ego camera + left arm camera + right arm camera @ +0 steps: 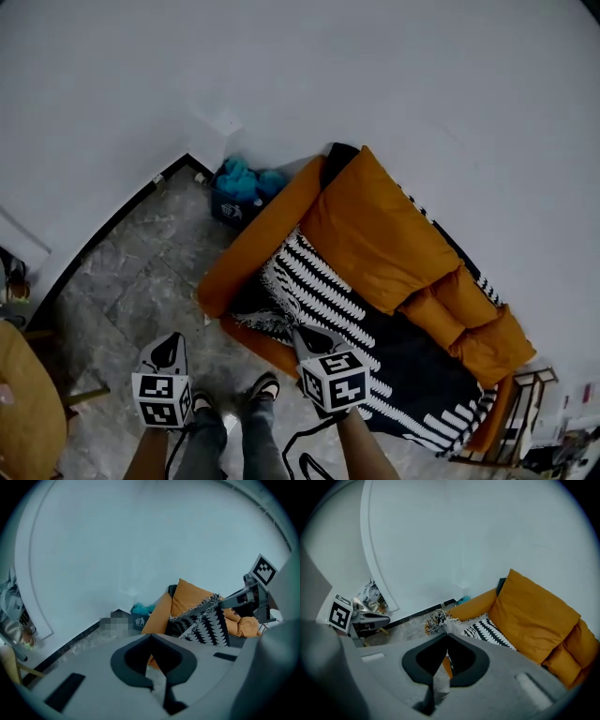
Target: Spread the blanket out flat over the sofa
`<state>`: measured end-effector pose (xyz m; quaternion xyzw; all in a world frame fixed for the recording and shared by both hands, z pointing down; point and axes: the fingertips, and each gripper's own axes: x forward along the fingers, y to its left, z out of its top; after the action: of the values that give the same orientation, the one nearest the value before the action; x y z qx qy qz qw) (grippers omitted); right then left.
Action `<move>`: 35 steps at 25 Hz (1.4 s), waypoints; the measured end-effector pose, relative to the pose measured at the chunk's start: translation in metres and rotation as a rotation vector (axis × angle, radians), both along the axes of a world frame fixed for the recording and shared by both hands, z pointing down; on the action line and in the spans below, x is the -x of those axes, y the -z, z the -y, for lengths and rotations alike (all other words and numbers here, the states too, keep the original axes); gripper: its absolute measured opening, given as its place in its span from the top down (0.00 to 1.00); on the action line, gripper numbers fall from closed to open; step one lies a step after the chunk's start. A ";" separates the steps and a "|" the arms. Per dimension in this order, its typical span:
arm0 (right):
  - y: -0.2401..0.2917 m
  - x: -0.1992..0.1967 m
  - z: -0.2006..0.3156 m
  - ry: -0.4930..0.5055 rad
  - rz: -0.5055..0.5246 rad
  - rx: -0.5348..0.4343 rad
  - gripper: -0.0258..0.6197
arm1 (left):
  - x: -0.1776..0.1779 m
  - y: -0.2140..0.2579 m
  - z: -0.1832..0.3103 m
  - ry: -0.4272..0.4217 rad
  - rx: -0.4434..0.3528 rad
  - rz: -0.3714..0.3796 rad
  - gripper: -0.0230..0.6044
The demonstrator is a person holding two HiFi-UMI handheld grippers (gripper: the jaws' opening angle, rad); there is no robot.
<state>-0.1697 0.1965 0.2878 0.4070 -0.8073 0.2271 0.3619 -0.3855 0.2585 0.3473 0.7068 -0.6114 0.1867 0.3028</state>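
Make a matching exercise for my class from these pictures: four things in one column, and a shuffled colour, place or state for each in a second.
Column one:
1. sofa
2. blanket
3. bin
4. right tongs

Column two:
A. shut on a fringed edge
B. orange
C. on the floor against the wall
D. black with a white pattern

Pairs: 1-B, 2-D, 3-C, 4-A.

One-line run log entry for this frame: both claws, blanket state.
left claw: shut, empty, over floor | right claw: shut on blanket fringed edge | blanket: on sofa seat, rumpled, not flat
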 end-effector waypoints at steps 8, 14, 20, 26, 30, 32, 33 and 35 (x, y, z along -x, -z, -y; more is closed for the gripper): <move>-0.023 0.039 -0.010 0.091 -0.020 0.052 0.94 | 0.028 -0.014 -0.014 0.058 0.025 -0.003 0.96; -0.043 0.065 -0.024 0.166 -0.036 0.104 0.94 | 0.047 -0.022 -0.024 0.102 0.046 -0.009 0.96; -0.067 0.086 -0.035 0.214 -0.035 0.152 0.94 | 0.054 -0.037 -0.035 0.117 0.072 -0.015 0.96; -0.095 0.109 -0.045 0.259 -0.036 0.196 0.94 | 0.062 -0.051 -0.039 0.128 0.090 -0.013 0.96; -0.116 0.124 -0.058 0.277 -0.046 0.232 0.94 | 0.072 -0.057 -0.044 0.142 0.105 -0.010 0.96; -0.126 0.131 -0.063 0.288 -0.051 0.249 0.94 | 0.076 -0.060 -0.046 0.154 0.110 -0.012 0.96; -0.131 0.134 -0.064 0.292 -0.052 0.258 0.94 | 0.079 -0.061 -0.046 0.159 0.112 -0.011 0.96; -0.141 0.139 -0.066 0.293 -0.046 0.277 0.94 | 0.083 -0.064 -0.046 0.166 0.116 -0.009 0.96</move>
<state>-0.3089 0.2626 0.4290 0.2367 -0.8104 0.2715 0.4621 -0.4680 0.3041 0.4117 0.6357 -0.6548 0.1929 0.3603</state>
